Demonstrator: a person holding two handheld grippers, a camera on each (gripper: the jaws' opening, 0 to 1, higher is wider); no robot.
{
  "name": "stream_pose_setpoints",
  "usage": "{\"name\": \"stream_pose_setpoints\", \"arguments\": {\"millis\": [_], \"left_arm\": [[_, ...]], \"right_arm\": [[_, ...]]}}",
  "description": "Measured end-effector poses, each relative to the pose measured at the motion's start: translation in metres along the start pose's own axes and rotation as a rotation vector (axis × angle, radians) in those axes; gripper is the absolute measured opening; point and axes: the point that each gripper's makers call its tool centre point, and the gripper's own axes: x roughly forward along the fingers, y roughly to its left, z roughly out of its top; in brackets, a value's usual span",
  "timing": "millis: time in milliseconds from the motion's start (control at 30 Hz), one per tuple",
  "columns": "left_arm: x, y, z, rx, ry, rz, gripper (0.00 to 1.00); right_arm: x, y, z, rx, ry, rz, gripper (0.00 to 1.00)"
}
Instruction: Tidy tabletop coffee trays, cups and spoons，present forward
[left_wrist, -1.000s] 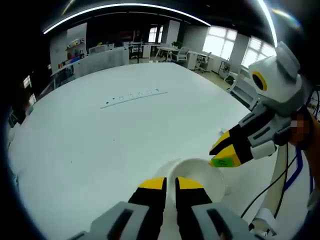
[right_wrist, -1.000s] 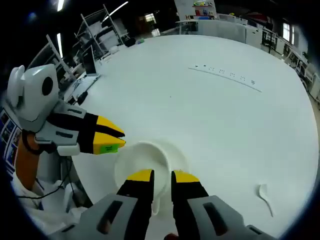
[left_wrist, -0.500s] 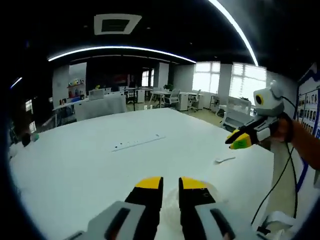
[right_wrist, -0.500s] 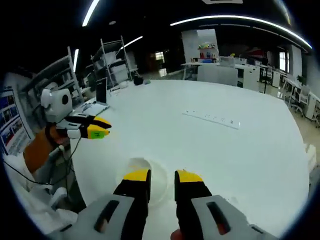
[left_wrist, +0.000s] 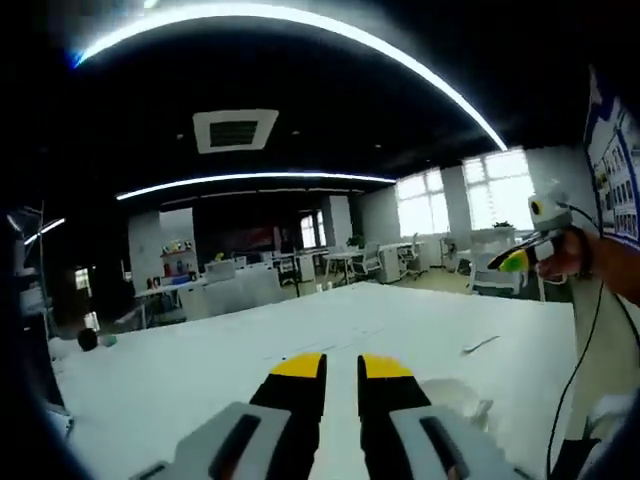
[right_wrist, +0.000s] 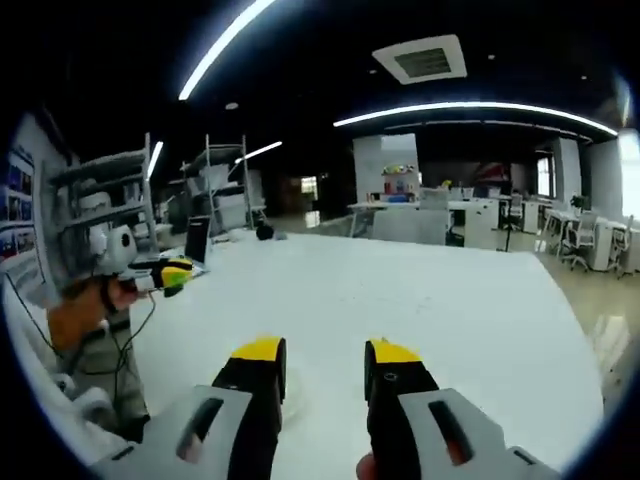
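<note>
Comparing with half second before: both views had tilted up, more ceiling, less table. Left tool jaws near together, narrow gap, nothing pinched; right tool jaws spread, nothing between. Left tool again in right gripper view, right tool in left gripper view, both raised off table, well apart. Cup on table just right of left tool; spoon farther out. Table white, broad, mostly bare. Office beyond: desks, chairs, windows, shelving, ceiling light strips.
</note>
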Motion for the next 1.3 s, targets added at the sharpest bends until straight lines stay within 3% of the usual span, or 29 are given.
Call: {"name": "stream_pose_setpoints", "arguments": {"millis": [100,267,400,467,500,600,767,833,1000,1100,1300], "left_arm": [[-0.014,0.01,-0.006,-0.028,-0.013,0.058,0.15],[-0.038,0.014,-0.02,-0.061,-0.06,0.086,0.14],[-0.054,0.017,-0.035,-0.088,-0.082,0.114,0.14],[-0.06,0.02,-0.041,-0.087,-0.088,0.136,0.15],[-0.064,0.028,-0.042,-0.085,-0.104,0.182,0.14],[-0.074,0.033,-0.053,-0.117,-0.133,0.211,0.14],[-0.084,0.035,-0.068,-0.126,-0.138,0.225,0.15],[-0.087,0.035,-0.078,-0.149,-0.139,0.229,0.15],[-0.097,0.031,-0.102,-0.214,-0.167,0.227,0.18],[-0.101,0.028,-0.107,-0.208,-0.163,0.238,0.18],[-0.102,0.026,-0.106,-0.246,-0.154,0.228,0.18]], "right_arm": [[-0.019,-0.001,0.0,0.005,-0.071,-0.03,0.32],[-0.048,0.005,0.0,0.045,-0.158,-0.056,0.32],[-0.066,-0.007,-0.004,-0.016,-0.203,-0.136,0.32],[-0.075,-0.011,-0.009,-0.063,-0.214,-0.162,0.34],[-0.076,-0.011,-0.012,-0.07,-0.214,-0.162,0.35],[-0.081,-0.011,-0.023,-0.048,-0.222,-0.159,0.36],[-0.088,-0.018,-0.038,-0.038,-0.267,-0.177,0.36],[-0.088,-0.02,-0.054,-0.021,-0.242,-0.167,0.37],[-0.096,-0.027,-0.076,0.033,-0.285,-0.173,0.37],[-0.103,-0.032,-0.083,0.031,-0.308,-0.195,0.37],[-0.106,-0.036,-0.098,0.064,-0.285,-0.203,0.38]]}}
